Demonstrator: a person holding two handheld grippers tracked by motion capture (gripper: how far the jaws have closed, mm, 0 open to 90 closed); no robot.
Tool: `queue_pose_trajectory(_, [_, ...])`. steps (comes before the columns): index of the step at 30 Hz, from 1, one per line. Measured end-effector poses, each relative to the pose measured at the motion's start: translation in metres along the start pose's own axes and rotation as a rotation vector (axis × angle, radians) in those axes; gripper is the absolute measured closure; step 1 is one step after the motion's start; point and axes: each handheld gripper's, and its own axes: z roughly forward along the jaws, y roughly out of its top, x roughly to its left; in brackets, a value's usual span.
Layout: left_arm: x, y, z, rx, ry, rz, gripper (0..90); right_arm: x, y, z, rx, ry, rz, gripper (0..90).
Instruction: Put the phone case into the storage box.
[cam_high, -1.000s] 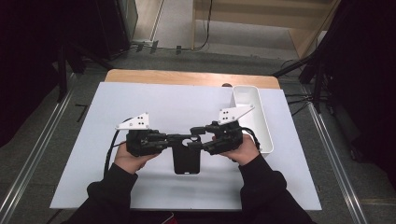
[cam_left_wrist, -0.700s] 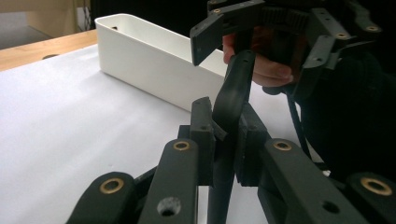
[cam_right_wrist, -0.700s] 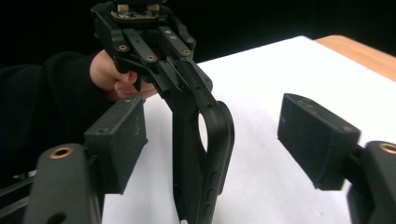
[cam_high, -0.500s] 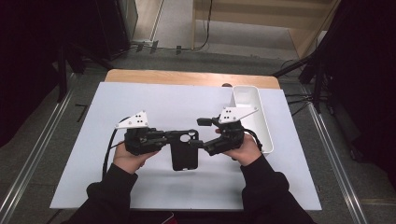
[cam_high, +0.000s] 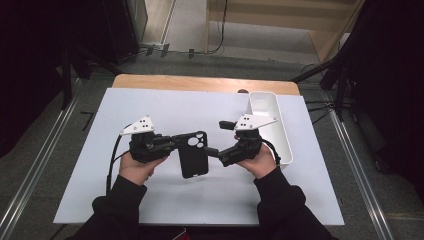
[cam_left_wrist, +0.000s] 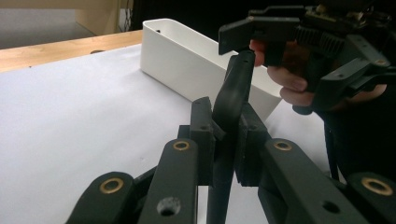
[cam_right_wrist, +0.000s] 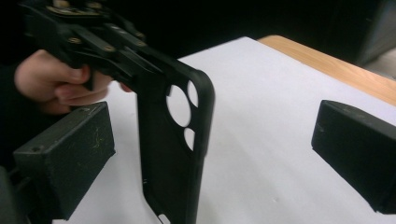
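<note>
Tongs on the left (cam_high: 172, 141) clench a black phone case (cam_high: 193, 154) above the white surface (cam_high: 200, 107). Left gripper view: case (cam_left_wrist: 229, 107) pinched edgewise for handover. Right gripper view: right tongs (cam_right_wrist: 210, 154) have just been opening, released, the case between them untouched.

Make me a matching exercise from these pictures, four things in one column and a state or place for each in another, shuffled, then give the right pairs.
Things:
1. phone case
2. white bin
3. left gripper
4. right gripper

States or places:
A. jaws wide apart, nothing pressed between them
B. clamped on the phone case
C. black, with round camera holes, held above the white mat
D. stands at the right edge of the mat

Pairs: 1-C, 2-D, 3-B, 4-A. The right gripper's jaws have just been opening, and the case stands free between them.
</note>
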Motion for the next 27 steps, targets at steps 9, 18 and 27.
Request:
queue_pose_trajectory(9, [0.000,0.001,-0.005,-0.035,0.097,-0.022,79.9,0.005,-0.002,0.008,0.001,-0.075,0.053,0.0])
queue_pose_trajectory(18, [-0.002,0.003,-0.013,-0.105,0.188,-0.012,80.1,0.014,-0.005,0.015,-0.015,-0.139,0.069,0.0])
queue_pose_trajectory(27, [0.000,0.005,-0.015,-0.105,0.255,-0.043,80.1,0.023,-0.009,0.024,-0.012,-0.221,0.094,0.0])
